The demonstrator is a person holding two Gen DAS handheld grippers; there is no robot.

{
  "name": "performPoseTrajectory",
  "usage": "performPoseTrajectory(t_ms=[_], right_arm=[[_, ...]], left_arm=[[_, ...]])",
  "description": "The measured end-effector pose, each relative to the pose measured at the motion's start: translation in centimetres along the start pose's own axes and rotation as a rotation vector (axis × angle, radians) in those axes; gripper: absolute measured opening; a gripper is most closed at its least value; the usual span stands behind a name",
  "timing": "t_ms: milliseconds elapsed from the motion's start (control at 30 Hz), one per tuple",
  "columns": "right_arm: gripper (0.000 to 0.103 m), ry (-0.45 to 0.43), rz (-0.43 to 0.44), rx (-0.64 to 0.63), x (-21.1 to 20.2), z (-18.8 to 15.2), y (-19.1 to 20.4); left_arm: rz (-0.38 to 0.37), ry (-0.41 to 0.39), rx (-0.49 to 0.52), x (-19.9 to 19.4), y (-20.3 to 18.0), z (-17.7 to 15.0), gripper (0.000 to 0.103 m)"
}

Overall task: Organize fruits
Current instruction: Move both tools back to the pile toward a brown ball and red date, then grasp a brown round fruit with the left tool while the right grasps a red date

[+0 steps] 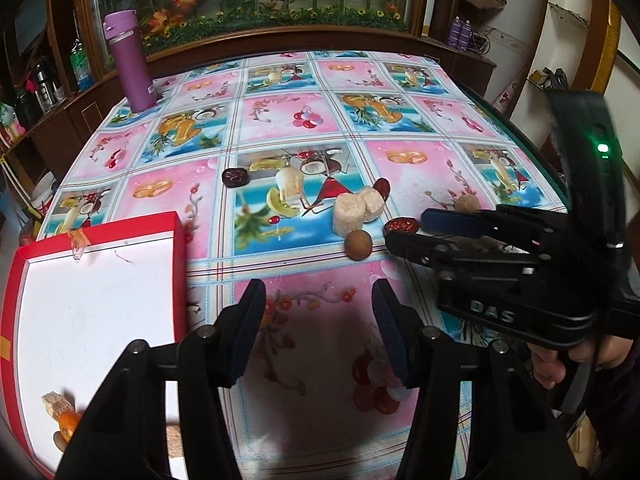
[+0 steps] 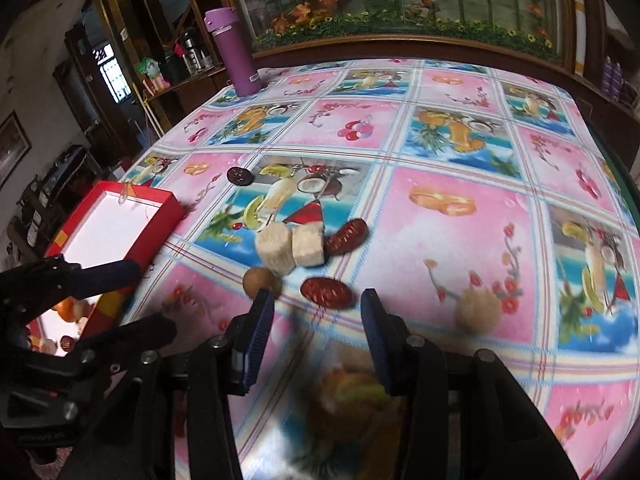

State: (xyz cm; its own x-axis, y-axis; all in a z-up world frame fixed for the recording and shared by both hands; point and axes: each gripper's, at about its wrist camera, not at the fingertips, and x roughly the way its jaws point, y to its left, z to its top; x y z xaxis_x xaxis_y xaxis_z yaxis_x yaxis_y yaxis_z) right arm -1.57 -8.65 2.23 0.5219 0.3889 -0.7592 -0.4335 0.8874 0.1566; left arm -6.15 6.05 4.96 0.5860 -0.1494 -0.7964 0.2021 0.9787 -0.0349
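1. Fruit lies scattered mid-worktop on the fruit-print cloth: two pale cut chunks touching each other, a red date just right of them, a second red date nearer me, and a round brown longan beside that.
2. My right tongs hang above the cloth with the fingers apart and nothing between them, the nearer date just ahead of the tips.
3. My left tongs are likewise spread wide and empty, over a pink square of cloth.
4. The red box with a white floor sits at the left, touching the cloth edge; a pale piece and an orange piece lie in its near corner.
5. A dark round fruit rests apart, farther back, and a pale fuzzy ball sits well right.
6. A purple flask stands upright at the far left corner.
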Motion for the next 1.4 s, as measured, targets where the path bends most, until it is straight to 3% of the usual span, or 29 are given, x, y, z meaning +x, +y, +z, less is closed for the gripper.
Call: performPoseTrajectory(t_ms=[167, 500, 800, 900, 933, 1167, 1400], right_arm=[[0.028, 0.014, -0.012, -0.008, 0.8, 0.2, -0.1], [0.027, -0.038, 0.026, 0.090, -0.8, -0.1, -3.0], [0.027, -0.092, 0.072, 0.172, -2.3, 0.2, -4.5], [0.027, -0.094, 0.075, 0.172, -2.3, 0.2, -4.5], [0.027, -0.094, 0.078, 0.173, -2.4, 0.2, -4.5], [0.027, -0.102, 0.082, 0.173, -2.4, 0.2, -4.5], [0.027, -0.104, 0.104, 0.159, -2.6, 0.1, -3.7]], left_arm=[[-0.012, 0.009, 0.012, 0.3, -0.1, 0.2, 0.049], [-0.035, 0.057, 0.009, 2.7, -1.6, 1.3, 0.045], [-0.046, 0.109, -0.040, 6.0, -2.3, 2.2, 0.029], [-0.039, 0.095, -0.032, 6.2, -2.7, 2.5, 0.029], [-0.034, 0.091, -0.037, 6.3, -2.7, 2.5, 0.023], [-0.059, 0.076, -0.028, 6.0, -3.1, 2.4, 0.023], [-0.031, -0.036, -0.018, 1.0, -2.9, 1.7, 0.023]])
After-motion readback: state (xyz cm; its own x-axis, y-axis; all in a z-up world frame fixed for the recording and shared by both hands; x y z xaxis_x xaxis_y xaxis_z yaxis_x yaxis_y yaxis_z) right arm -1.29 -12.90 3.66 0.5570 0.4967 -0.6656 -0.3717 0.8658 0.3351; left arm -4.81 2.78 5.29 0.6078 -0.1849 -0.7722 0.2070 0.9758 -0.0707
